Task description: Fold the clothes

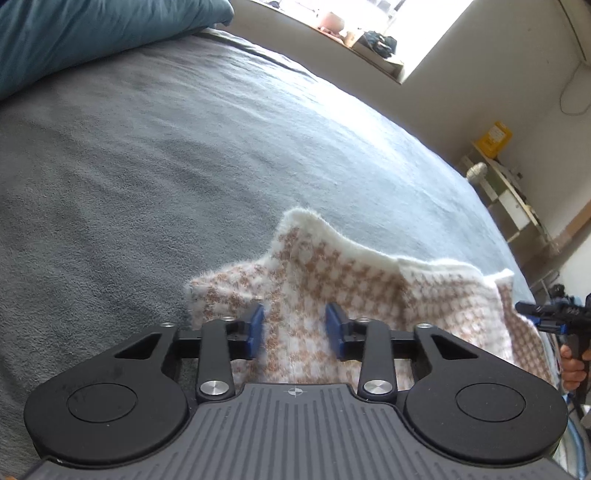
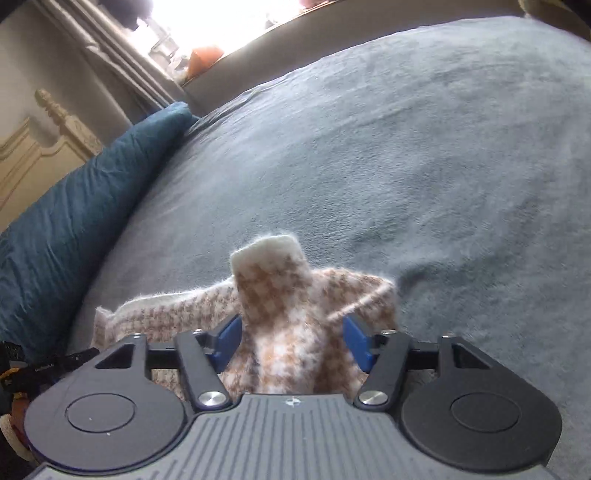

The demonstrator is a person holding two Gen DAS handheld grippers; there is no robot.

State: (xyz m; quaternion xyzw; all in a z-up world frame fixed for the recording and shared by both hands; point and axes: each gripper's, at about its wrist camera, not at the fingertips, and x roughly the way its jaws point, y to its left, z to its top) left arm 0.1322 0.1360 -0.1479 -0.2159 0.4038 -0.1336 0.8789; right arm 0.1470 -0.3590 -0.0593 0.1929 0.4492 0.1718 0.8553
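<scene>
Where it lies: a fuzzy tan-and-white houndstooth sweater (image 1: pixel 332 280) sits bunched on the grey blanket of the bed (image 1: pixel 166 166), at the near side by both grippers.
Edges: white ribbed trim runs along the sweater's far border; one cuffed end (image 2: pixel 269 254) stands up as a peak in the right wrist view.
Long axis: the cloth stretches crosswise between the two grippers, the raised cuff pointing away toward the far side of the bed.
Left gripper (image 1: pixel 295 330): blue pads stand a little apart with the patterned cloth between them; whether they press it I cannot tell.
Right gripper (image 2: pixel 293 343): pads flank a gathered bundle of the sweater and appear to pinch it.
Open room: broad bare blanket spreads beyond the sweater in both views.
Bounds: teal pillow (image 2: pixel 74 206) lines one side; a cream headboard (image 2: pixel 33 147) stands behind it; a bright window (image 1: pixel 388 22) lies past the far edge.
</scene>
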